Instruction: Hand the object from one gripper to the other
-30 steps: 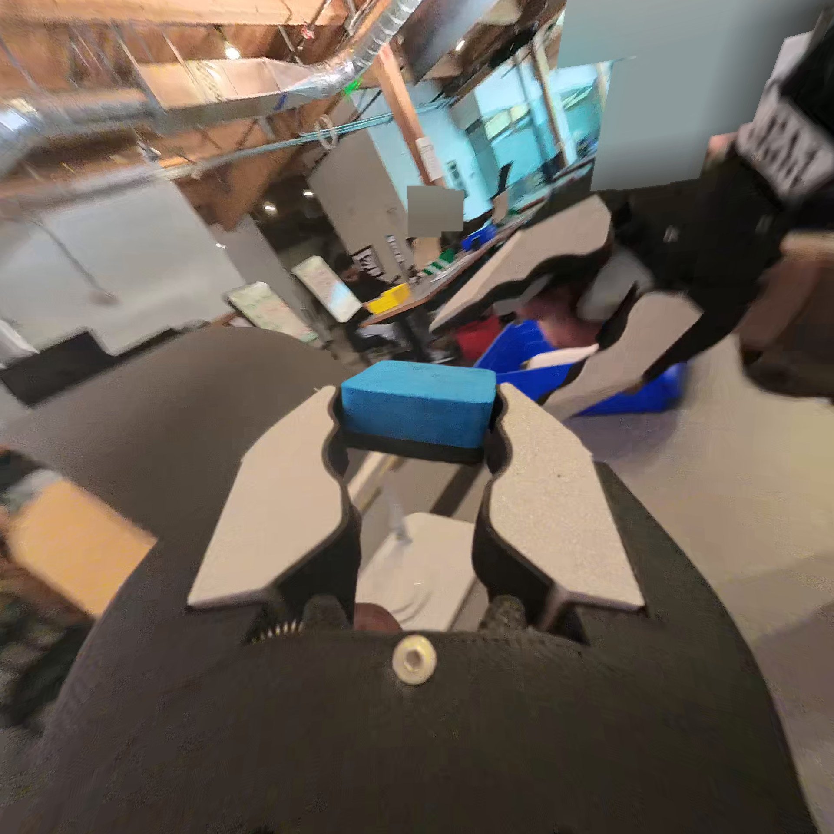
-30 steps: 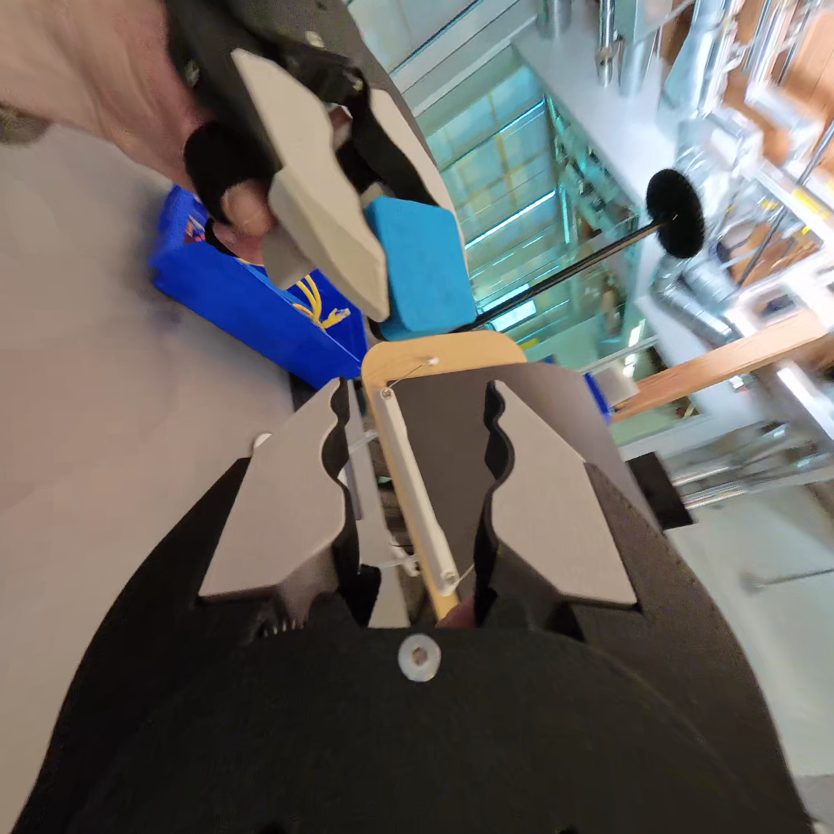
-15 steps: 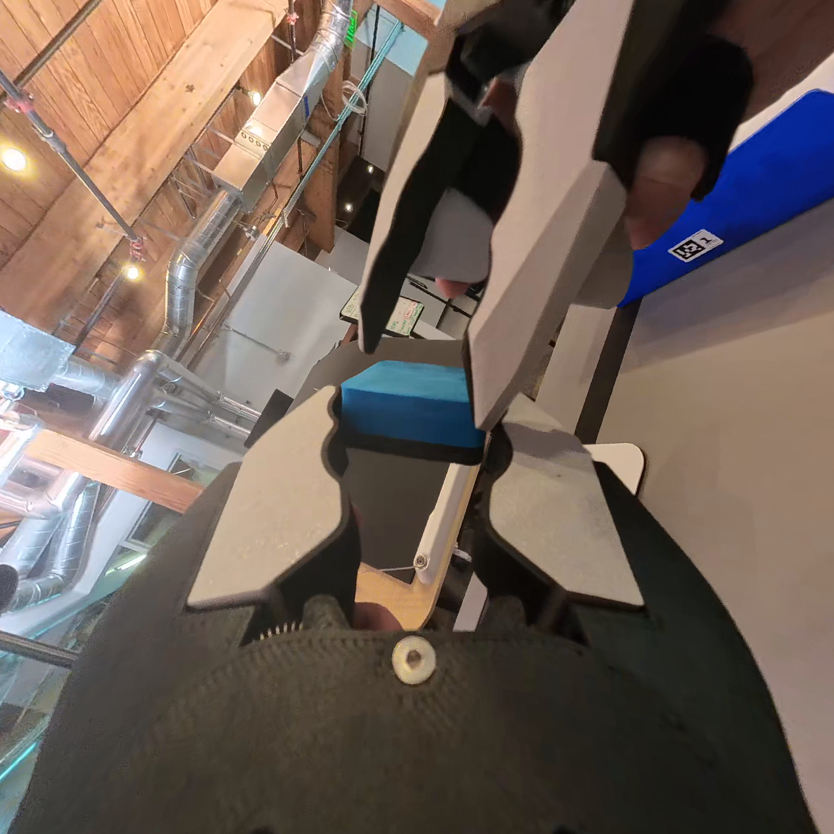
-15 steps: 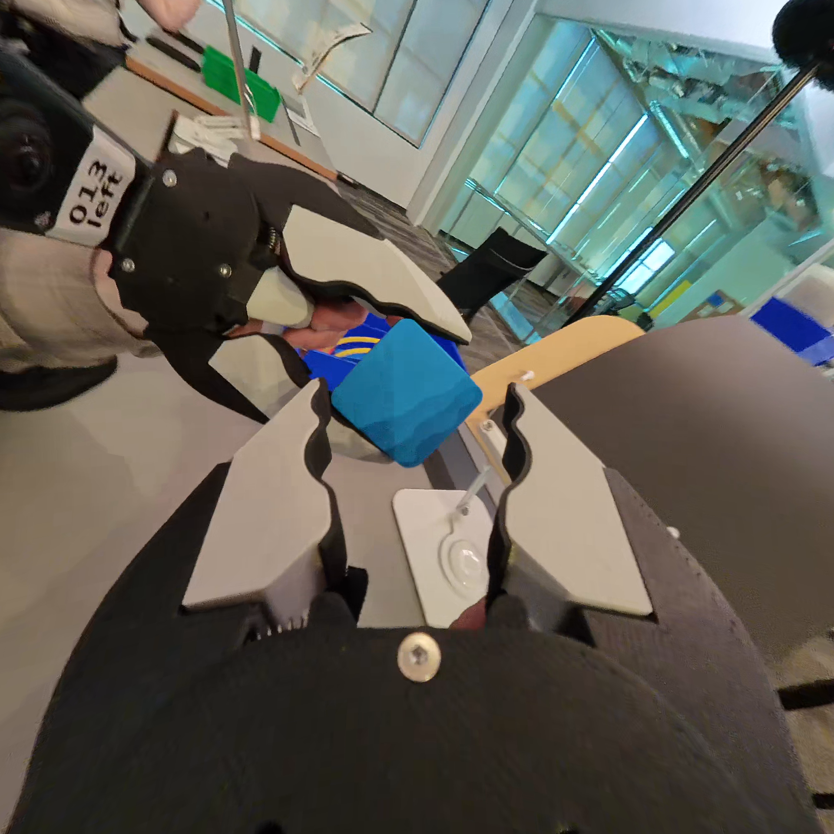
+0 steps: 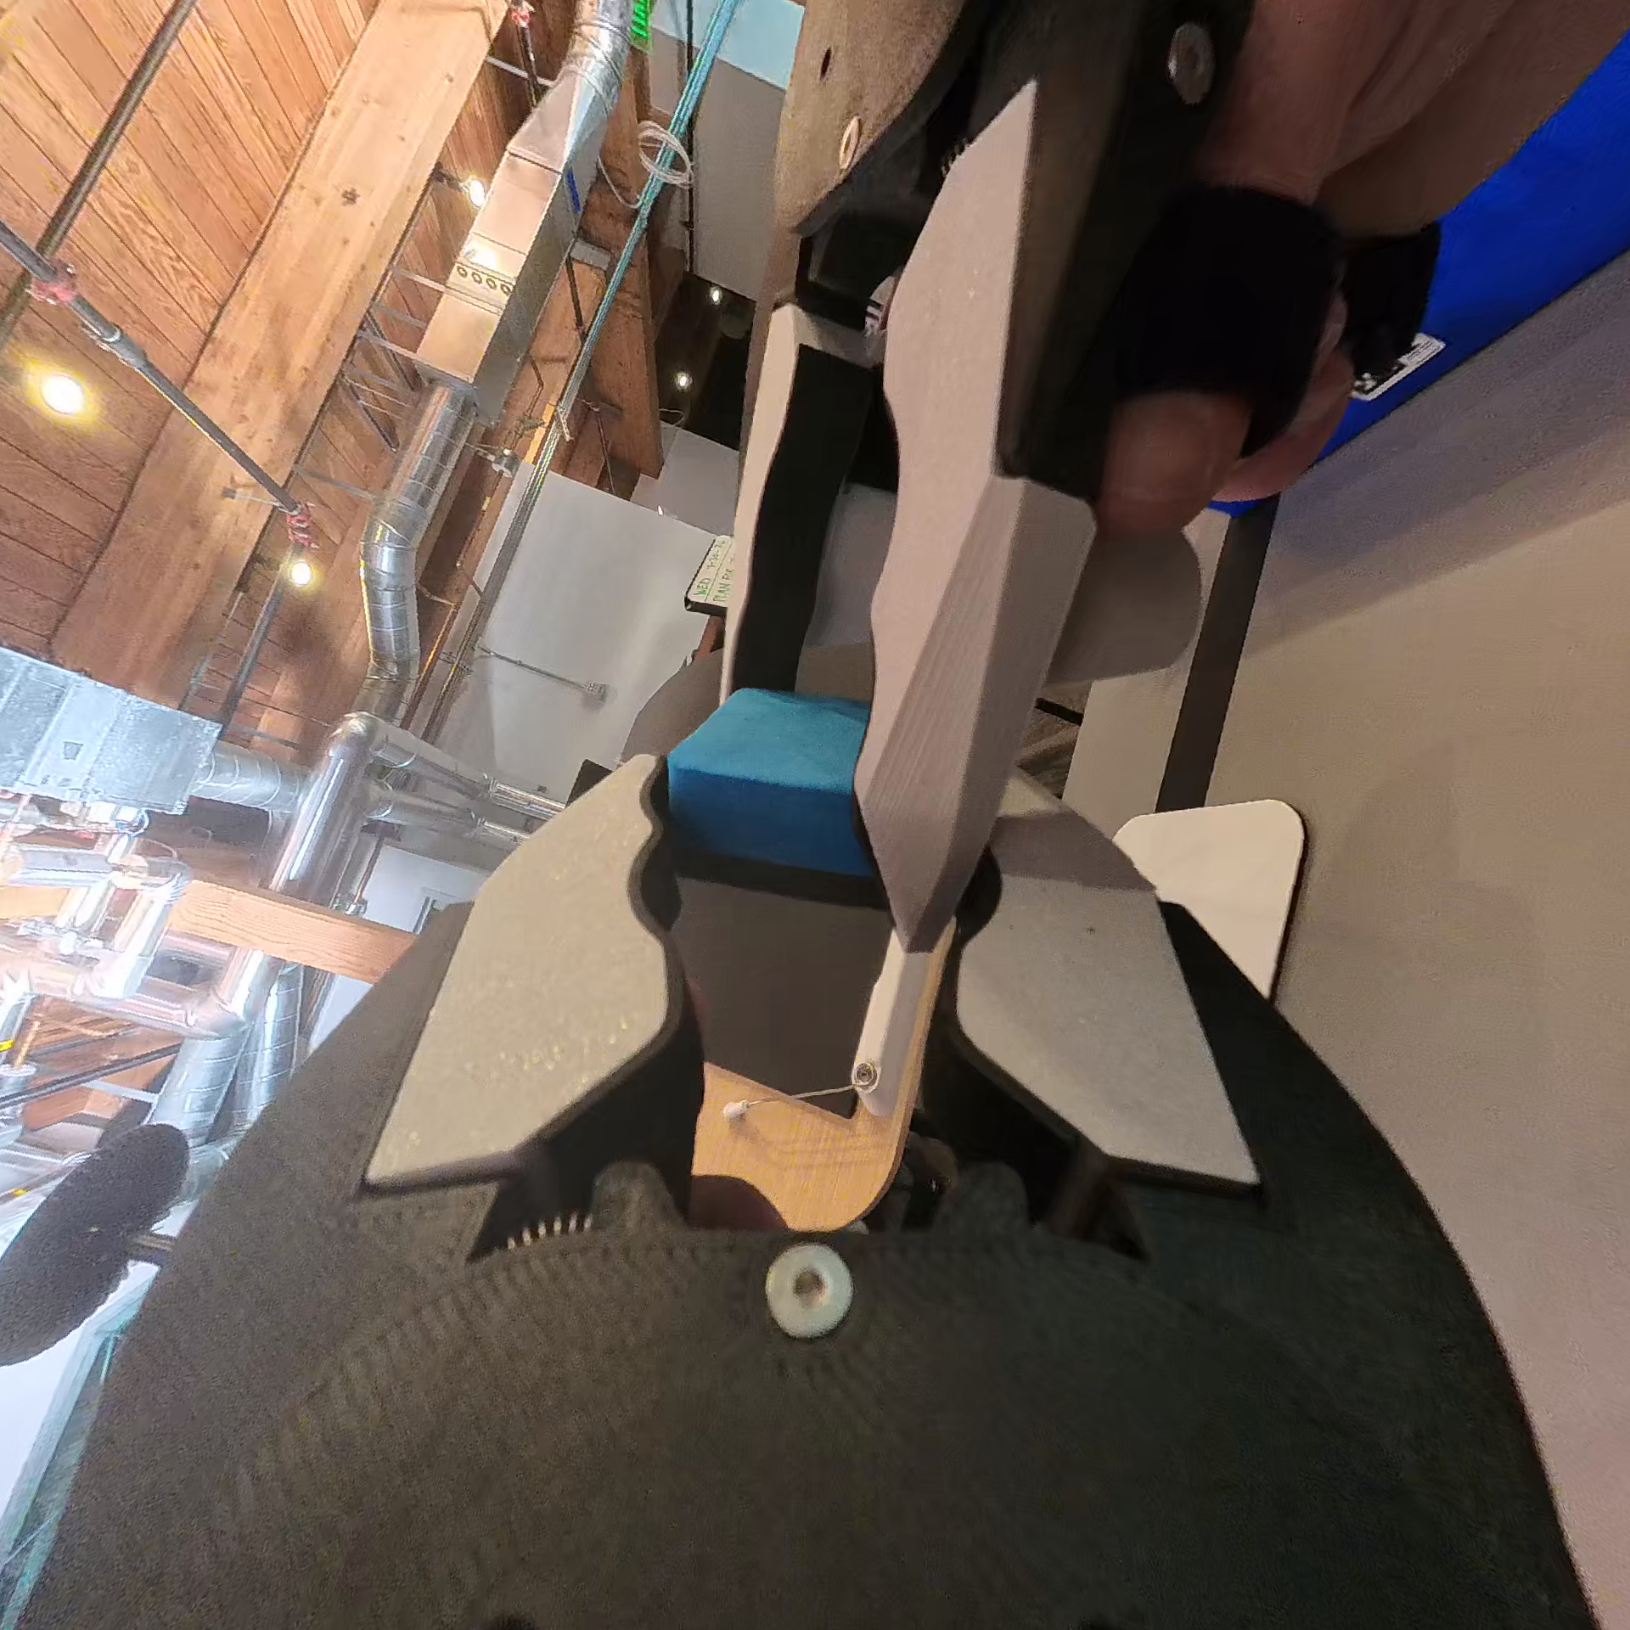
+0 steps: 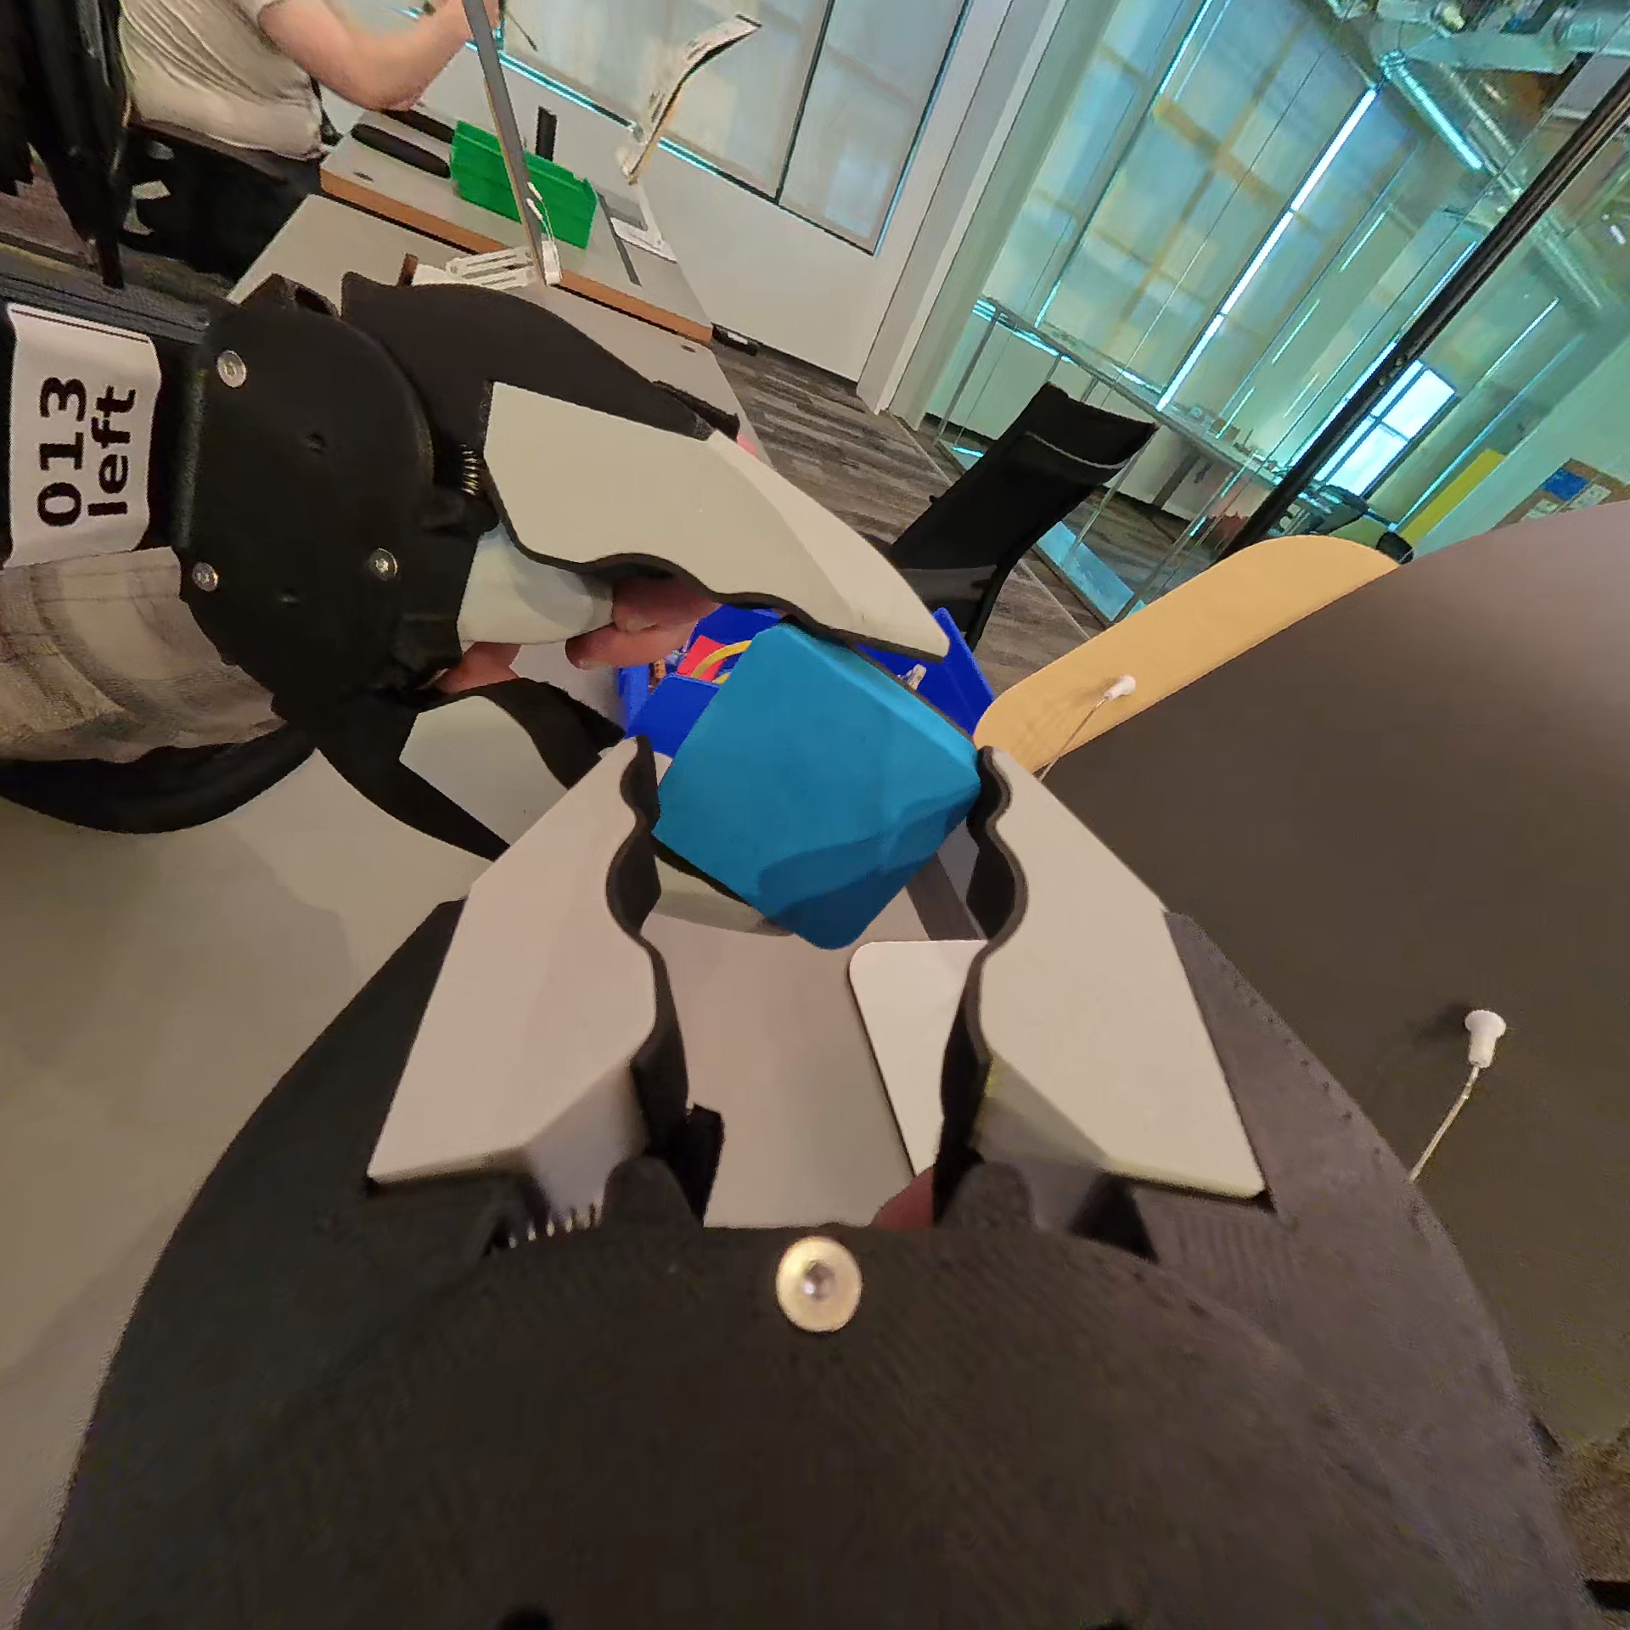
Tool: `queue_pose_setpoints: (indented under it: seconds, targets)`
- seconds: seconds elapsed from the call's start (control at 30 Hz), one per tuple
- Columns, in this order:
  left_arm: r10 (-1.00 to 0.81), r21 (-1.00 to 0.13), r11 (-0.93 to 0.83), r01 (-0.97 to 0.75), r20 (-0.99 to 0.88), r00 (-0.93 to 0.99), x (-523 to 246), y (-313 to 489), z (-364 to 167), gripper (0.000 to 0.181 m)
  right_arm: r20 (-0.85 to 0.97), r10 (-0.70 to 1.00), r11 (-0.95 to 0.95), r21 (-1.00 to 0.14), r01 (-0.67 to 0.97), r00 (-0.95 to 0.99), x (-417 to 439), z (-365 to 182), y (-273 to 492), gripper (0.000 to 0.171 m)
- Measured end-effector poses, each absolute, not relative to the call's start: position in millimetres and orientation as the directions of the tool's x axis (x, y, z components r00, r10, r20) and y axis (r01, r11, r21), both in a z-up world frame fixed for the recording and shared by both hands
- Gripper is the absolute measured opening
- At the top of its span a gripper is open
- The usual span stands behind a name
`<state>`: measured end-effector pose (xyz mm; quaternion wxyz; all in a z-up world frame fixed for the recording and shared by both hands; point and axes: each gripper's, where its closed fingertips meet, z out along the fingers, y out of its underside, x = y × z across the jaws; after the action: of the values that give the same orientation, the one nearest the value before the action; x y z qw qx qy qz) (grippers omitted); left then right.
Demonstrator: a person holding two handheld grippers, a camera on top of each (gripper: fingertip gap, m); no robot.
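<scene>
While the block [image 5: 766,798] sits clamped between the left gripper's [image 5: 816,825] fingers [image 5: 538,970], the right gripper [image 5: 882,706] reaches in from above, one of its grey fingers crossing in front of the block's right side. Blue foam on top with a dark layer beneath, the block is held in mid-air, off the table [image 5: 1455,794].

From the right wrist view, the block [image 6: 816,803] lies at the tips of the right gripper [image 6: 816,785]; both fingers [image 6: 547,970] touch its sides, closed to the block's width, though how firmly they press cannot be told. The left gripper [image 6: 794,697], held by a hand [image 6: 609,631], comes in from the left, its upper finger resting on the block's top edge; its lower finger is mostly hidden behind the block.

Below the handover lie the pale table, a white card [image 6: 908,1014] and a dark mat [image 6: 1367,794] over a wooden board [image 6: 1173,617]. A blue bin [image 6: 961,679] shows just behind the block.
</scene>
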<state>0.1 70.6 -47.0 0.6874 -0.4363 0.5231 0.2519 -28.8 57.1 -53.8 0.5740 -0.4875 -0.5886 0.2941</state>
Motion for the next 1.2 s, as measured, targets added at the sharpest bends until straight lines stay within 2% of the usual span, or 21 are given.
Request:
queue_pose_setpoints:
  seconds: [0.2, 0.3, 0.4, 0.53, 0.67, 0.8, 0.87, 1.03, 1.2]
  targets:
    - [-0.126, -0.379, 0.49, -0.785, -0.922, 0.366, -2.9, 70.7, -41.9, 0.062, 0.355, 0.924, 0.331, -0.929, 0.166, 0.145, -31.2, -45.6, 56.4, 0.068]
    - [-0.119, -0.412, 0.488, -0.769, -0.905, 0.409, -9.1, 72.5, -34.8, 0.073, 0.254, 0.958, 0.251, -0.967, 0.038, 0.133, -28.0, -30.1, 54.5, 0.068]
    - [-0.174, -0.503, 0.496, -0.708, -0.856, 0.486, -11.0, 72.1, -29.6, 0.078, 0.193, 0.974, 0.205, -0.973, -0.102, 0.12, -20.6, -14.3, 55.7, 0.068]
    - [-0.237, -0.6, 0.526, -0.603, -0.784, 0.574, -8.4, 69.4, -23.2, 0.077, 0.14, 0.98, 0.164, -0.97, -0.177, 0.14, -17.1, -9.7, 64.9, 0.068]
    - [-0.205, -0.611, 0.545, -0.574, -0.761, 0.615, -7.5, 69.1, -18.3, 0.071, 0.08, 0.99, 0.104, -0.968, -0.228, 0.114, -24.1, -10.1, 62.6, 0.068]
    - [-0.169, -0.607, 0.557, -0.567, -0.752, 0.638, -7.3, 69.4, -16.0, 0.073, 0.024, 0.996, 0.046, -0.958, -0.282, 0.081, -30.6, -8.1, 57.2, 0.068]
    - [-0.109, -0.574, 0.564, -0.594, -0.765, 0.635, -9.0, 70.6, -14.5, 0.079, -0.038, 0.998, -0.02, -0.952, -0.306, 0.051, -32.5, -7.0, 56.3, 0.068]
    - [0.157, -0.3, 0.509, -0.807, -0.889, 0.429, -12.9, 79.7, -23.4, 0.096, -0.249, 0.969, -0.238, -0.931, -0.276, 0.006, -35.9, -15.9, 68.6, 0.068]
    - [0.19, -0.249, 0.472, -0.846, -0.908, 0.374, -14.0, 88.1, -32.2, 0.104, -0.349, 0.937, -0.347, -0.915, -0.206, -0.025, -41.1, -27.2, 69.1, 0.068]
